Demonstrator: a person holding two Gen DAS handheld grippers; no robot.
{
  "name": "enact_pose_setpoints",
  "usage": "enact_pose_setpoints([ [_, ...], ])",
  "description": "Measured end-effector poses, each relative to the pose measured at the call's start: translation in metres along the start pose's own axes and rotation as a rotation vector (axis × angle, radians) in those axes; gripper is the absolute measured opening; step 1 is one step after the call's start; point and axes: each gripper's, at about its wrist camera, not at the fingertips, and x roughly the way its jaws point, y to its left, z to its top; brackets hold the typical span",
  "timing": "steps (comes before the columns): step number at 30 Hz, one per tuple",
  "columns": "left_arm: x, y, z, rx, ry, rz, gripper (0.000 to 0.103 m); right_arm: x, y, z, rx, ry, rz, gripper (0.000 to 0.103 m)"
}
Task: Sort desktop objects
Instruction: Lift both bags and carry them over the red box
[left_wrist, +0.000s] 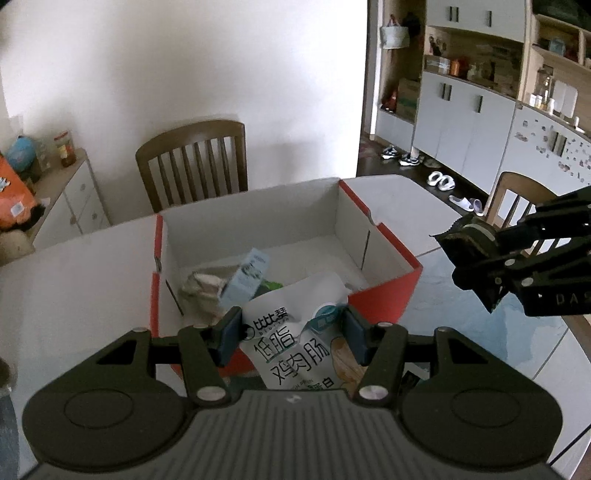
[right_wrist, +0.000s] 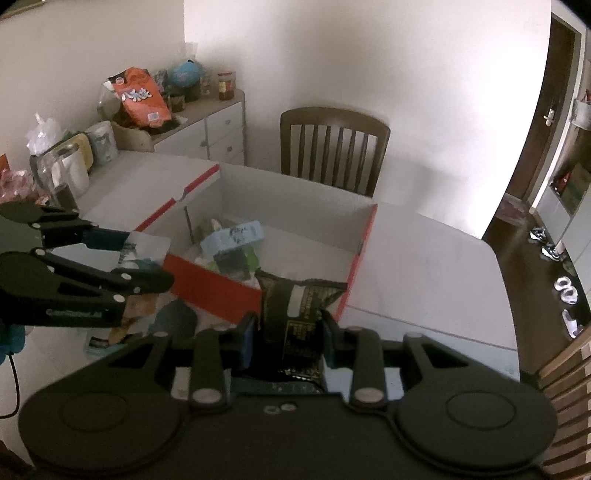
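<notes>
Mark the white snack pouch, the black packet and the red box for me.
white snack pouch (left_wrist: 288, 343), left wrist view, printed front.
black packet (right_wrist: 295, 314), right wrist view, back panel.
red box (left_wrist: 380, 299), left wrist view, red front wall.

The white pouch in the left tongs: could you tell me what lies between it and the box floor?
Left view: a blue carton atop crumpled wrappers.

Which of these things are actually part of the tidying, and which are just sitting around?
Part of the job:
white snack pouch in left gripper
black packet in right gripper
red box
blue carton

Lying about:
chair
orange bag
shoes
</notes>
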Motion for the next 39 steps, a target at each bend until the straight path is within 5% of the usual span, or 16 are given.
enact_pose_setpoints([
  [22, 0.059, 0.087, 0.076, 0.062, -0.035, 0.012, 0.057, 0.056, -0.003, 0.063, 0.013, 0.012, -0.04, 0.034],
  [39, 0.148, 0.109, 0.092, 0.044, 0.074, -0.049, 0.057, 0.129, -0.012, 0.073, 0.063, 0.11, -0.021, 0.034],
])
